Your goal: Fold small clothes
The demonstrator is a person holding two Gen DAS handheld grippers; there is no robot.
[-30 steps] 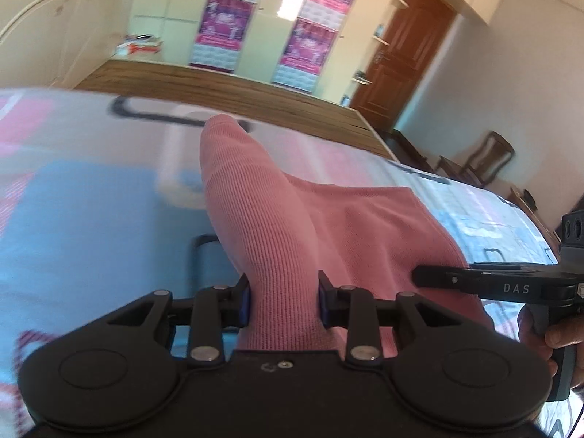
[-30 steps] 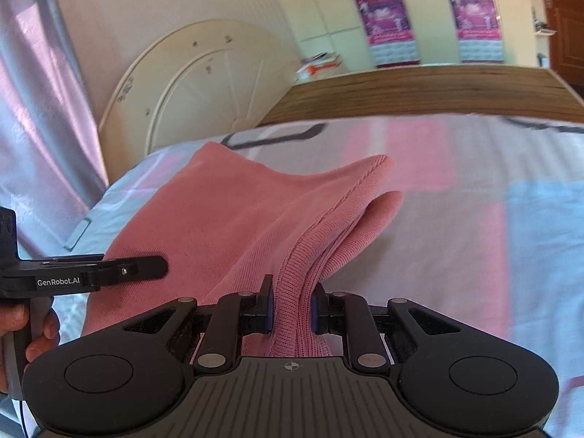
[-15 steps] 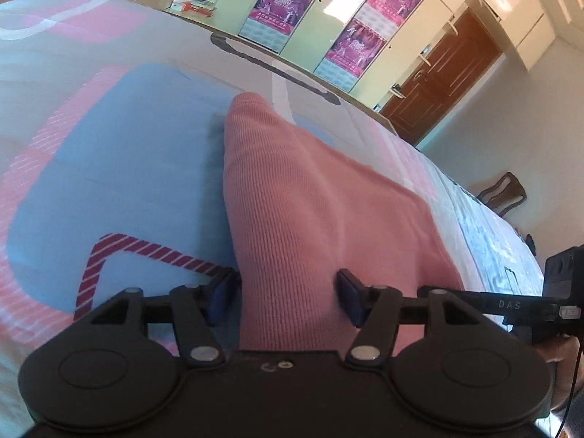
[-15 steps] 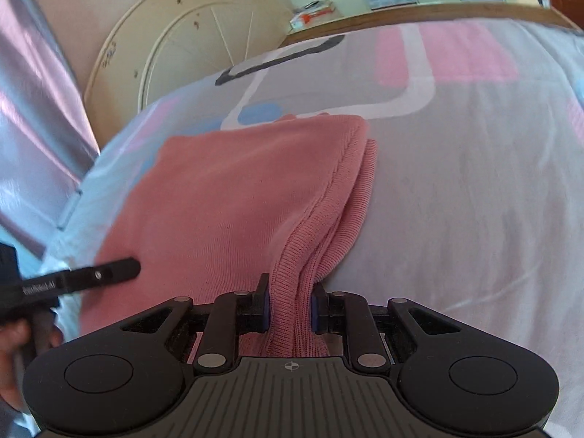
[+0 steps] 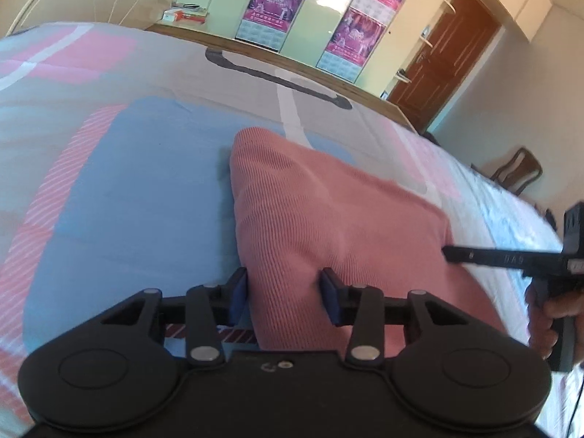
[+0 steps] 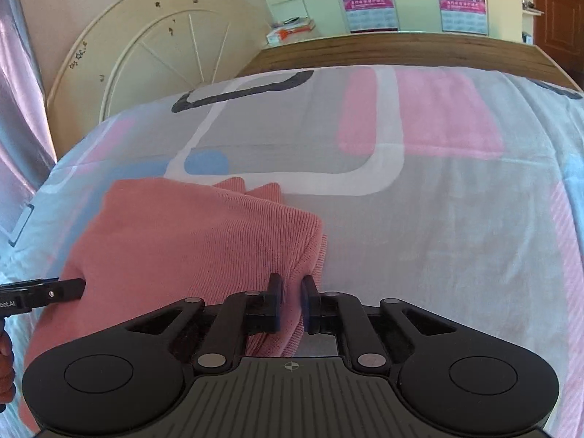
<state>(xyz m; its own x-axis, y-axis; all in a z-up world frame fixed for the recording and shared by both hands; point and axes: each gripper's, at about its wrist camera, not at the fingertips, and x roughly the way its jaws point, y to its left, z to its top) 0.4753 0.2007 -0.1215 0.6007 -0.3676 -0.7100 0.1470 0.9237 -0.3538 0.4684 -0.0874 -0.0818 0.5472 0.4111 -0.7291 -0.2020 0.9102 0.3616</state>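
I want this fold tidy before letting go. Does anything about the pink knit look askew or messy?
Mostly neat: the pink knit garment lies flat on the bedsheet. One oddity: at its far edge, lower layers poke out past the top layer, so the edges aren't aligned.

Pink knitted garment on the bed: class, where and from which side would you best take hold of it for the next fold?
Grip the pink knitted garment at its two near corners, coming in low from the near edge. It lies flat, and only its edges offer a layered thickness to pinch.
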